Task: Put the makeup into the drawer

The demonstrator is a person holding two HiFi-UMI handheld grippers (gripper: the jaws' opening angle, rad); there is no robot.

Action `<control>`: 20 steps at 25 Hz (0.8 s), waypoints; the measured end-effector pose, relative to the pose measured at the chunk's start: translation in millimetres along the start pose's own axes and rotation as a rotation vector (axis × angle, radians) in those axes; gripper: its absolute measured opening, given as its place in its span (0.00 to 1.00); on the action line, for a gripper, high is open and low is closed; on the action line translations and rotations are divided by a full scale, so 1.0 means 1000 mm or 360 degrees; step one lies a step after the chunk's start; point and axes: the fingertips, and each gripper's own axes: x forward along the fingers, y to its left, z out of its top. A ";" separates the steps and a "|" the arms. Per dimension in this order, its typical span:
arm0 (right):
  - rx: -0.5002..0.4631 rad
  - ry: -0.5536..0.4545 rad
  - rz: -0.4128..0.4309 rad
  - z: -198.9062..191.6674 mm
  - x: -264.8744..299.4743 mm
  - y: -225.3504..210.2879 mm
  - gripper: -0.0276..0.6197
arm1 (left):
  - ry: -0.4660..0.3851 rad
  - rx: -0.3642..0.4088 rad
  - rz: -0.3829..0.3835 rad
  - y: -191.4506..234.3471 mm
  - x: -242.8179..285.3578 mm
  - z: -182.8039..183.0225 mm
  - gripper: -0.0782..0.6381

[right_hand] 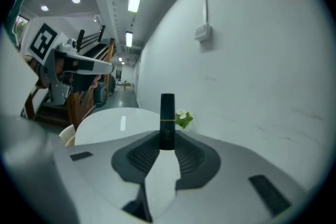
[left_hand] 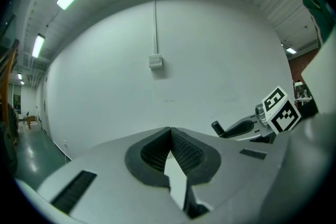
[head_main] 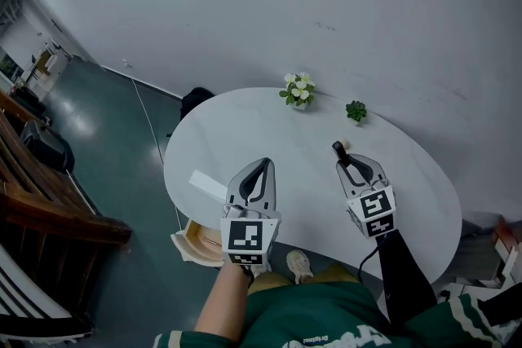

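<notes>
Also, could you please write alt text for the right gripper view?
The right tool grips a slim black makeup tube with a gold band, upright between its jaws. Beyond lie a white oval table and a white-flowered plant.

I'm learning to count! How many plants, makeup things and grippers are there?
Plants: 2 (flowering plant, green plant)
Makeup tube: 1
Grippers: 2 (left gripper, right gripper)
Total: 5
</notes>
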 end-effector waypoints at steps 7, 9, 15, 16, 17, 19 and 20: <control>0.0165 -0.0307 -0.0323 0.039 -0.033 -0.033 0.18 | -0.0091 0.0009 0.0062 0.004 0.006 0.014 0.11; 0.0183 -0.0350 -0.0370 0.044 -0.038 -0.034 0.18 | -0.0104 0.0064 0.0094 0.004 0.005 0.014 0.11; 0.0145 -0.0368 -0.0308 0.053 -0.027 -0.020 0.18 | -0.0103 0.0147 0.0153 0.013 -0.005 0.010 0.11; 0.0137 -0.0372 -0.0287 0.055 -0.023 -0.015 0.18 | -0.0089 0.0160 0.0169 0.017 -0.009 0.007 0.11; 0.0132 -0.0378 -0.0263 0.058 -0.018 -0.009 0.18 | -0.0079 0.0168 0.0190 0.023 -0.013 0.005 0.11; 0.0129 -0.0390 -0.0207 0.065 -0.009 0.005 0.18 | -0.0072 0.0161 0.0241 0.036 -0.023 0.003 0.11; 0.0124 -0.0395 -0.0175 0.068 -0.004 0.014 0.18 | -0.0072 0.0155 0.0270 0.044 -0.030 0.002 0.11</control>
